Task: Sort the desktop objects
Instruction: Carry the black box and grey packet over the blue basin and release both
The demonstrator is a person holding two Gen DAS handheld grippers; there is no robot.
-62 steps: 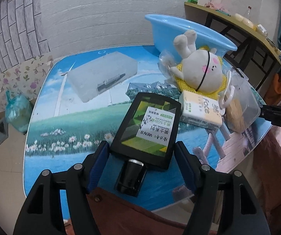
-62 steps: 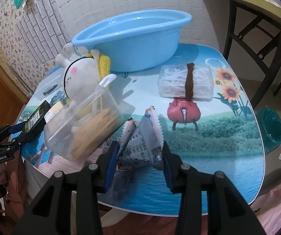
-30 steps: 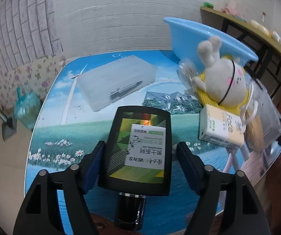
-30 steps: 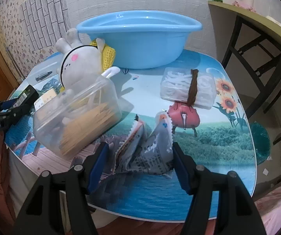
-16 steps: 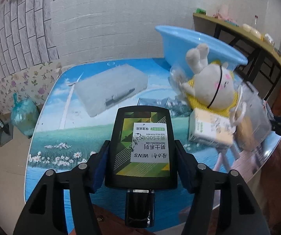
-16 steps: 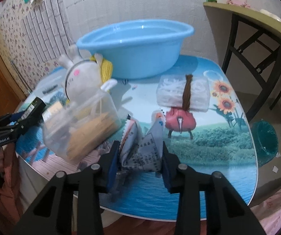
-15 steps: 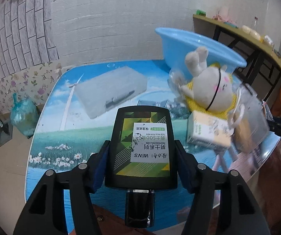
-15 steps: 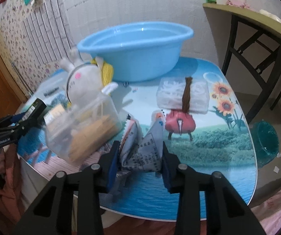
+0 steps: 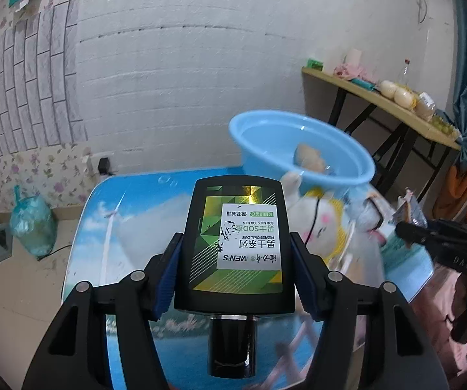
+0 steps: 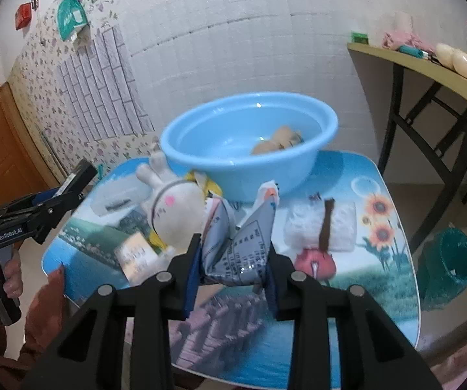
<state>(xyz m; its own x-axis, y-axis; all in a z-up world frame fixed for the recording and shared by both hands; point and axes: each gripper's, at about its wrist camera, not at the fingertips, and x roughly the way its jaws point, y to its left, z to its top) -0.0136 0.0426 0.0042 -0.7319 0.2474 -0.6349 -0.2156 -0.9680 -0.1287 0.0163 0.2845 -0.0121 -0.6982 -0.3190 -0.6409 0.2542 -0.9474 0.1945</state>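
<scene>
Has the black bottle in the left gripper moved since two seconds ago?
Yes. The black bottle, then lying flat on the table, is now clamped in the left gripper and lifted above it.

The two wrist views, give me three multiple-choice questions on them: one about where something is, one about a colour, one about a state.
1. Where does the plush rabbit lie?
A. in the basin
B. on the table in front of the basin
C. on the floor

2. What colour is the basin?
A. red
B. light blue
C. white

3. What is between the pads of the left claw?
A. nothing
B. the crumpled grey packet
C. the black bottle

Answers:
1 B: the rabbit rests on the picture-printed table, just before the basin.
2 B: its rim and wall are light blue in both views.
3 C: the blue pads press on the sides of the black bottle; the grey packet sits in the right claw.
</scene>
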